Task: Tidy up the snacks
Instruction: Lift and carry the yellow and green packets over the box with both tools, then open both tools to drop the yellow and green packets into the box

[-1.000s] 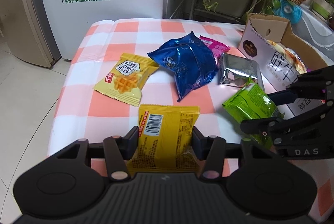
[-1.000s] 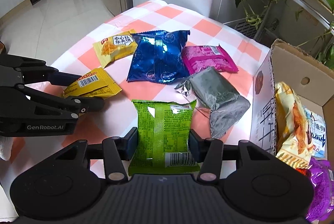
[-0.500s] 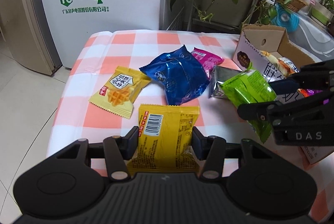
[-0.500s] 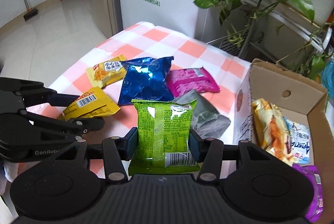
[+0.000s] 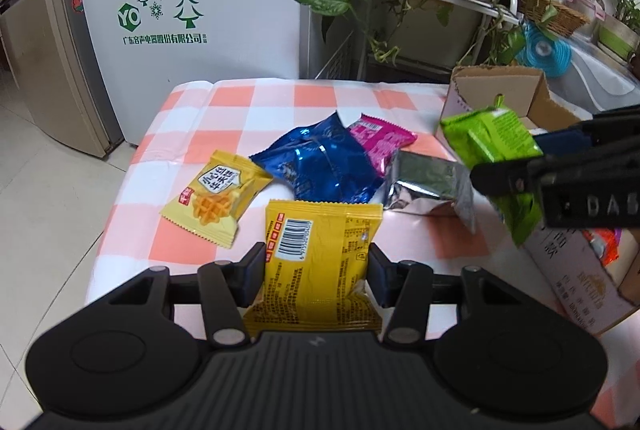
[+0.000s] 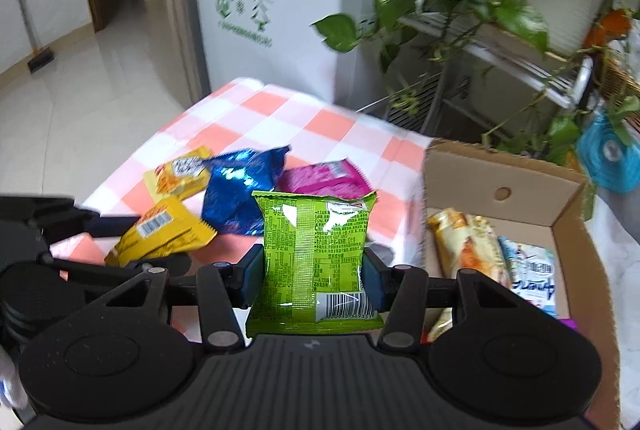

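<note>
Currently we have both grippers loaded. The left gripper is clamped on the yellow barcode packet, lifted clear of the checked table. The right gripper is closed on the green packet, held up just beside the cardboard box but not yet over its opening.

Progress, as we judge it: partway. We count at least three packets already inside the box, possibly more toward its near end, which is partly hidden.

Left on the table beside the box, four: one yellow waffle packet, one blue packet, one pink packet, one silver packet. With the two in hand, six packets are still to go in.
</note>
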Demonstrator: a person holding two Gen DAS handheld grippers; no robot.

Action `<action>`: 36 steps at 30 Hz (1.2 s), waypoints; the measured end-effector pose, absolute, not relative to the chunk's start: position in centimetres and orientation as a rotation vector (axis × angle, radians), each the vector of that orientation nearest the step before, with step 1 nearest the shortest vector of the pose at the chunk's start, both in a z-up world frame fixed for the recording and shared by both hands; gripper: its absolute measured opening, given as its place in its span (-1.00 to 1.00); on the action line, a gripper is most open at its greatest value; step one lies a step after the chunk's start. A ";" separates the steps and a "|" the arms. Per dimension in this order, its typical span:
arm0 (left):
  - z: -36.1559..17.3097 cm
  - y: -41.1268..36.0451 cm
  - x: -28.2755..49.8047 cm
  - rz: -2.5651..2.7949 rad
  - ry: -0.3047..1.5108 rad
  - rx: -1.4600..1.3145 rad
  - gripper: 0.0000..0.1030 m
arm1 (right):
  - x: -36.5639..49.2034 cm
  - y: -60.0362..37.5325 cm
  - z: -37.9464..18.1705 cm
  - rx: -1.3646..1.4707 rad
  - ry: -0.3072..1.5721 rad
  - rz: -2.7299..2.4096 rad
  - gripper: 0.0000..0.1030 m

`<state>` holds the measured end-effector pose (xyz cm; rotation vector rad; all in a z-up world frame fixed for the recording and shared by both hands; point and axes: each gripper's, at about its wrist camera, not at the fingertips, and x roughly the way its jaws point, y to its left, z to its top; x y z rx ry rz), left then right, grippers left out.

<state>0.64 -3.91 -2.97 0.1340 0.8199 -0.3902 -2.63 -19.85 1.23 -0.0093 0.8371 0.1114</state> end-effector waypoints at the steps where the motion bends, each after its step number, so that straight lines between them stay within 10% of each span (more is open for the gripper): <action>1: -2.8 -4.1 0.5 -0.391 0.817 0.127 -0.01 | -2.7 -20.2 1.4 -0.005 0.831 0.101 0.11; 36: 1.8 -20.4 -3.3 -0.692 0.753 0.137 0.01 | -4.9 -33.0 5.3 0.213 0.733 -0.096 0.12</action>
